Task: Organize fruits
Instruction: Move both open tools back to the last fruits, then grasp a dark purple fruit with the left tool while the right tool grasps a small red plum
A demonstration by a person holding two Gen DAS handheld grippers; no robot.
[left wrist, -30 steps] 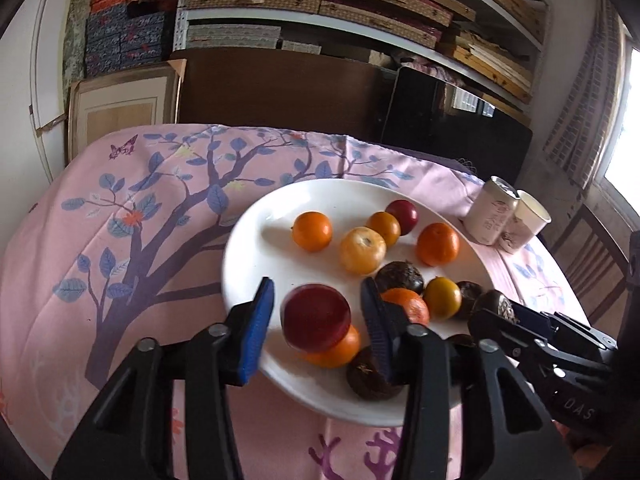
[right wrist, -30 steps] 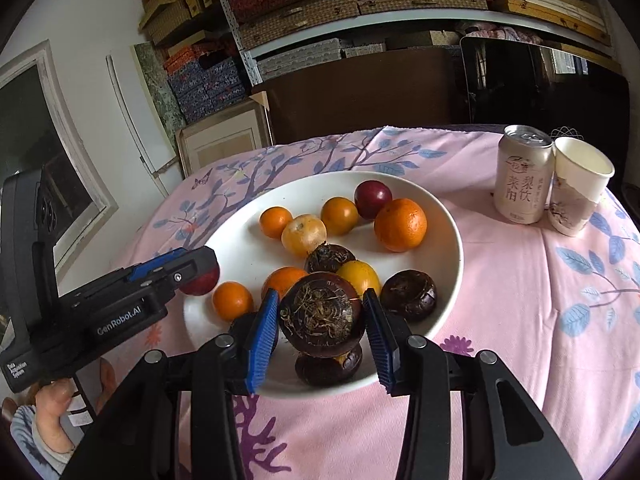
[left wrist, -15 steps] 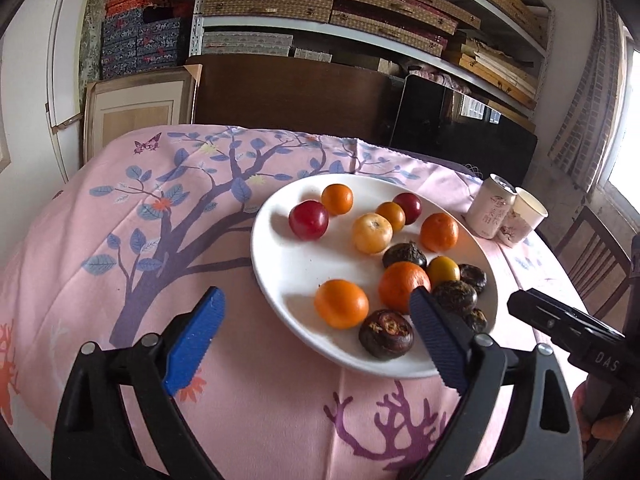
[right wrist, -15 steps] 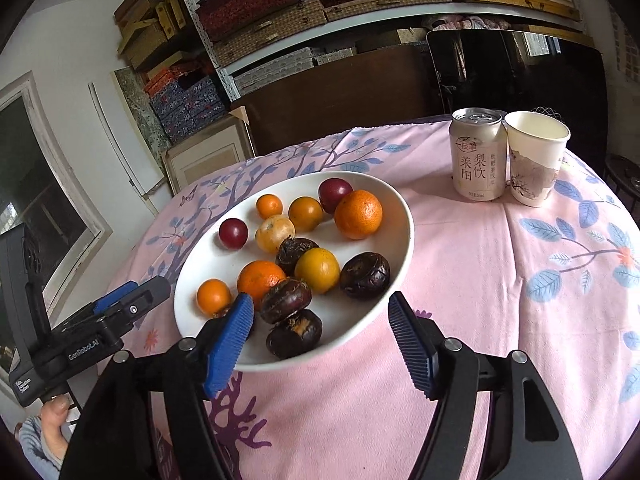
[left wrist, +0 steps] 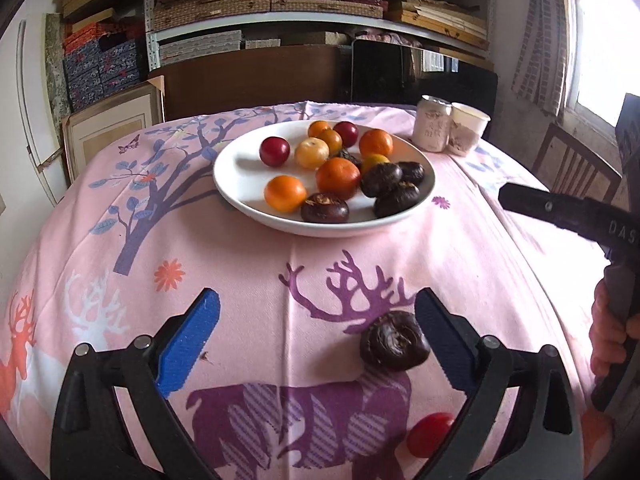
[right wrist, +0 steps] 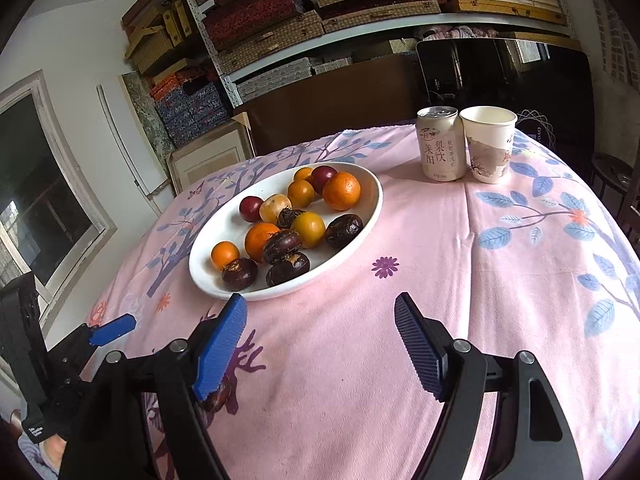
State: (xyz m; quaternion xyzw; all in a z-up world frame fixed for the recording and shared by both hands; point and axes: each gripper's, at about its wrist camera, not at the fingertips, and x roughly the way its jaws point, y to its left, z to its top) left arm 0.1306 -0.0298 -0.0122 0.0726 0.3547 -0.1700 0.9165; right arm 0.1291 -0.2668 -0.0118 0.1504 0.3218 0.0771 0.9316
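A white plate [left wrist: 240, 196] holds oranges, two red plums and several dark water chestnuts; the right wrist view shows its rim [right wrist: 372, 188] too. My left gripper [left wrist: 316, 308] hovers over the pink cloth short of the plate, its jaws still opening. A loose dark chestnut [left wrist: 394, 340] lies on the cloth just inside its right finger, not pinched. A red fruit [left wrist: 428, 434] peeks out beneath that finger. My right gripper [right wrist: 320, 308] is also opening, with only bare cloth between its pads. The same chestnut [right wrist: 218, 396] sits under its left finger.
A drink can [right wrist: 440, 144] and a paper cup [right wrist: 490, 144] stand behind the plate at the right. A wooden chair [left wrist: 576, 164] is at the table's right side. A person's hand [left wrist: 612, 336] grips the right tool. Shelves of boxes line the back wall.
The left gripper let go of a red plum and the right of a dark chestnut, both onto the plate. Both then opened wide and drew back over the near cloth.
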